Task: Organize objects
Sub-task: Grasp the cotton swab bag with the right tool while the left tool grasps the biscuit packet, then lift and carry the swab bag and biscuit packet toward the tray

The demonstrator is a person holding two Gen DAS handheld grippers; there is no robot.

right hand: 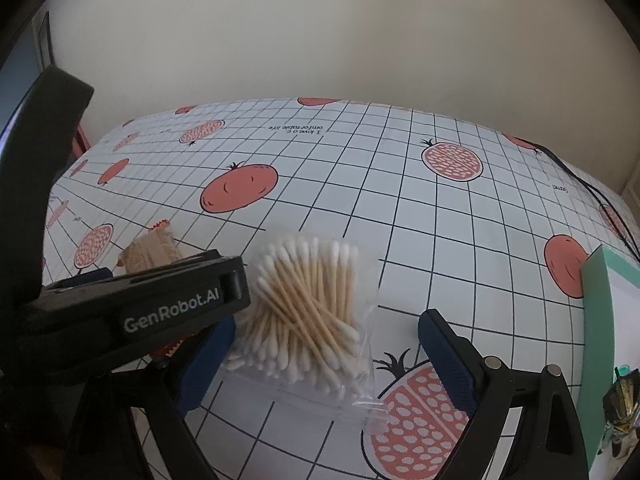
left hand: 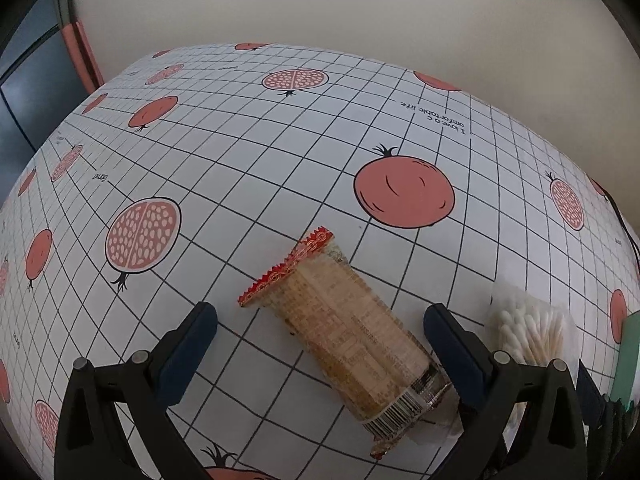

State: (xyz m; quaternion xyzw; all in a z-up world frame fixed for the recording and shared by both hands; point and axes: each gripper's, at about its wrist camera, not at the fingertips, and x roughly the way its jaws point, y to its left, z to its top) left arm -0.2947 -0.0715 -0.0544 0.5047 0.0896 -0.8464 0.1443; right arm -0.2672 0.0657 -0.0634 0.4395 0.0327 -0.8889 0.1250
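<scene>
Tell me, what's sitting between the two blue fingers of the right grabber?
A clear bag of cotton swabs lies on the tablecloth between the open right gripper fingers, untouched by either pad. The right wrist view shows it.

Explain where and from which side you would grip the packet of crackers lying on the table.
Grip the packet of crackers across its middle, coming down from above. It lies flat as a long roll between the open left gripper's fingers, so its narrow width fits them; the crimped ends would probably crumple or slip.
</scene>
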